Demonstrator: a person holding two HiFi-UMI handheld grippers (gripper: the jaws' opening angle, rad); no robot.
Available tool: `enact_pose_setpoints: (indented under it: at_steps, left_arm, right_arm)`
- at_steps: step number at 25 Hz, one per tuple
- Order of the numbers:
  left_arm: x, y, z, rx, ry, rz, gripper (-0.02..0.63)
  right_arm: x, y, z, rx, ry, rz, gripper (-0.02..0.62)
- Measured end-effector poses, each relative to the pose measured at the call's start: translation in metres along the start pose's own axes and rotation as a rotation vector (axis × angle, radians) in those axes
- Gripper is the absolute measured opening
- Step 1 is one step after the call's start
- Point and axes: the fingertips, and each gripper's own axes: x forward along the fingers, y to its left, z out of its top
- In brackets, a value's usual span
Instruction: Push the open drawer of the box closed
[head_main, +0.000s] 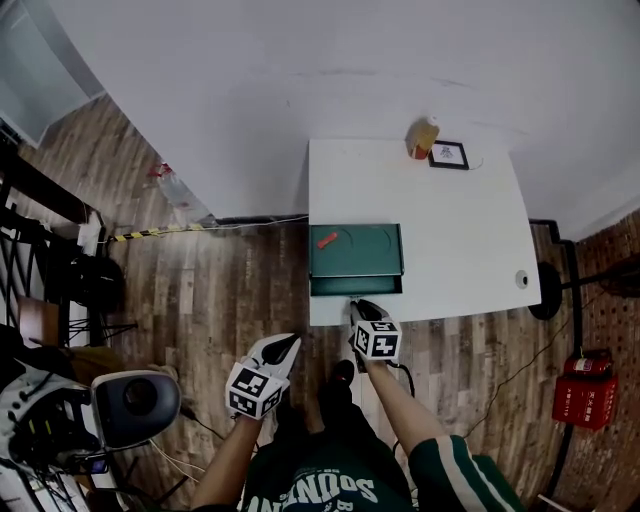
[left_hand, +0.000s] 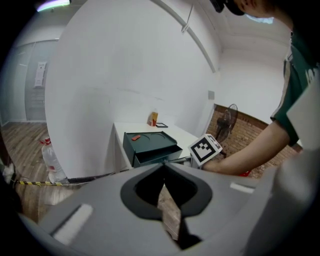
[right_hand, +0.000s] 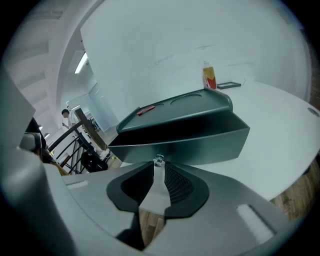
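Over the wooden floor (head_main: 220, 290) at the left, short of the counter (head_main: 460, 240), we hold the left gripper (head_main: 287, 345) low and idle. Its jaws are pressed together with nothing between them, and they point loosely toward the box (head_main: 355, 248) from well apart. In its own view only a sliver of floor shows behind the meeting tips.

At the counter's near left edge sits the dark green box, and its drawer (head_main: 355, 284) is pulled out toward us. The gap between the drawer front and the box body is plain to see, so we judge that the closing has not begun. The whole push remains.

Just right of that, our right arm reaches forward and brings the right gripper (head_main: 357, 304) up to the drawer front. Its jaws are closed together, gripping nothing. In the right gripper view their tips sit right at the small knob (right_hand: 159, 160) in the middle of the drawer front. We cannot tell whether they touch it or stop just short. The gripper points straight along the drawer's line of travel, so we judge it set for a level shove inward.
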Motion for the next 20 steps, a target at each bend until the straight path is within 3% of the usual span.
enact_pose_setpoints:
  at_steps: [15,20]
  left_arm:
    - [-0.013,0.006,-0.021,-0.052,0.023,0.031,0.052]
    - [-0.015,0.001,-0.022,-0.054,0.01,0.03,0.052]
  right_arm:
    - [0.033,-0.008,0.038,-0.008,-0.001,-0.009,0.069]
    - [0.026,-0.007,0.028,-0.02,0.018,0.009,0.069]
